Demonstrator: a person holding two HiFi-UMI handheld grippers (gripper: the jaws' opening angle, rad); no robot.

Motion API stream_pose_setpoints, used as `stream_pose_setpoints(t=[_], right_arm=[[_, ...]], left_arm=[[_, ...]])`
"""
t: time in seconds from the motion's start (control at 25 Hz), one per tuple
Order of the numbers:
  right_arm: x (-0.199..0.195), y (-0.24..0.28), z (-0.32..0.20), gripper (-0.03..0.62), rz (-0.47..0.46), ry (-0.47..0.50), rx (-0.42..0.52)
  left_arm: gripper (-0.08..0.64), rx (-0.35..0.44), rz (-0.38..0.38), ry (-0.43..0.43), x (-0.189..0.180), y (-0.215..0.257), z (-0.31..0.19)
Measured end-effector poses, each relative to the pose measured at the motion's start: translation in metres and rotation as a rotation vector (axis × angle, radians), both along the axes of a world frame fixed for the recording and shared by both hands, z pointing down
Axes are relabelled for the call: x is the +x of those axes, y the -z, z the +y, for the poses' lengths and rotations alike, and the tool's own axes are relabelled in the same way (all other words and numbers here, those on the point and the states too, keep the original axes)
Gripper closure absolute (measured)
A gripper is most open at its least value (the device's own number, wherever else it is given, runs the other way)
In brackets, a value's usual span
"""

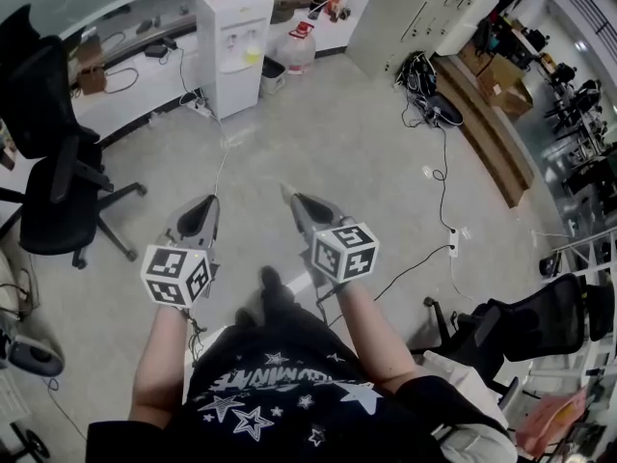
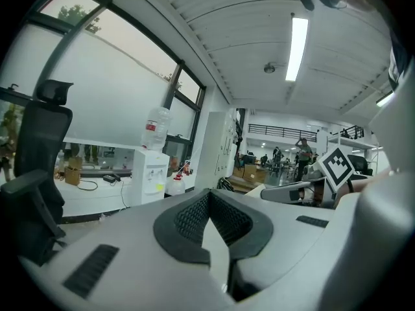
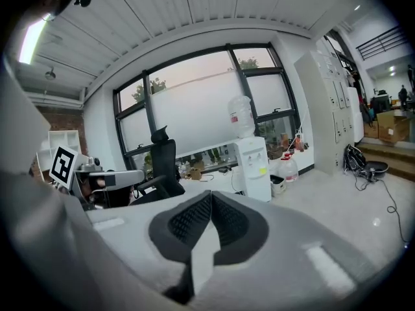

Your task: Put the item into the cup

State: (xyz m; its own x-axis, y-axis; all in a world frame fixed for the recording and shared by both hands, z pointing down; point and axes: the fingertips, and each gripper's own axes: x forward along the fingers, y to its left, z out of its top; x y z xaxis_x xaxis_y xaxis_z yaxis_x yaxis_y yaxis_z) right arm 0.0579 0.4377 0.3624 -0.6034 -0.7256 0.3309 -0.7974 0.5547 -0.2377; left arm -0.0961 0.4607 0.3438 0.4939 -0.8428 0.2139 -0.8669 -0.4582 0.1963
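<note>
No cup and no item show in any view. In the head view the left gripper (image 1: pixel 210 201) and the right gripper (image 1: pixel 287 195) are held side by side in the air above a grey floor, both pointing away from the person. Each marker cube (image 1: pixel 177 274) sits at the hand end. In the left gripper view the jaws meet at their tips, so the left gripper (image 2: pixel 209 193) is shut with nothing in it. The right gripper (image 3: pixel 211 195) is likewise shut and holds nothing.
A white water dispenser (image 1: pixel 234 46) stands at the far wall by a white counter (image 1: pixel 125 95). A black office chair (image 1: pixel 53 177) is at the left, another (image 1: pixel 540 321) at the right. Cables (image 1: pixel 442 177) trail over the floor. Wooden steps (image 1: pixel 487 133) run at the right.
</note>
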Motion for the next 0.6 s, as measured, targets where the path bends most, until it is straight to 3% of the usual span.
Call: stream_pose_setpoints(t=[0.6], right_arm=[[0.014, -0.003, 0.003, 0.591, -0.058, -0.073, -0.002]], left_arm=[[0.555, -0.012, 0.007, -0.016, 0.002, -0.009, 0.005]])
